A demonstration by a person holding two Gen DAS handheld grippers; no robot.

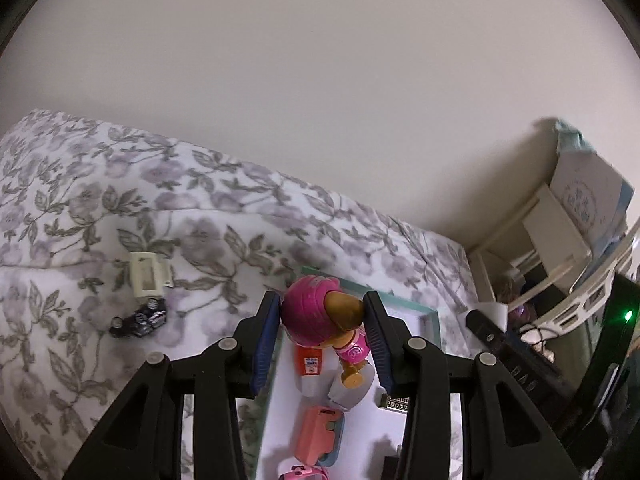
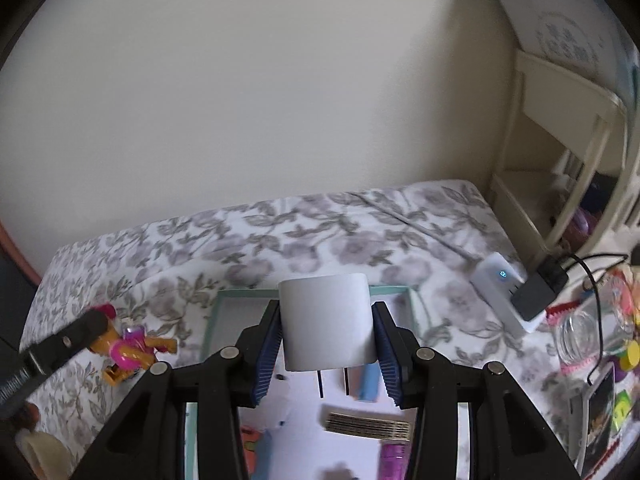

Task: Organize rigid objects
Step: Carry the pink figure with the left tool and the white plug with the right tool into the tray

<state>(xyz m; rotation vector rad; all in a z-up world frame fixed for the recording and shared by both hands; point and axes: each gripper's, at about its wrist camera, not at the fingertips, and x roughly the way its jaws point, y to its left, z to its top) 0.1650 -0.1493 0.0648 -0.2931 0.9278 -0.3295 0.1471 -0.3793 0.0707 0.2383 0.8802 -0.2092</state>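
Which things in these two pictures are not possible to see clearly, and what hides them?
- Left wrist view: the tray interior is mostly covered by the left gripper and its toy figure.
- Left wrist view: the small dark object on the bedspread is too small to identify.
- Right wrist view: the white cylinder in the right gripper hides the tray's middle.
- Right wrist view: desk clutter is blurred and cut by the edge.
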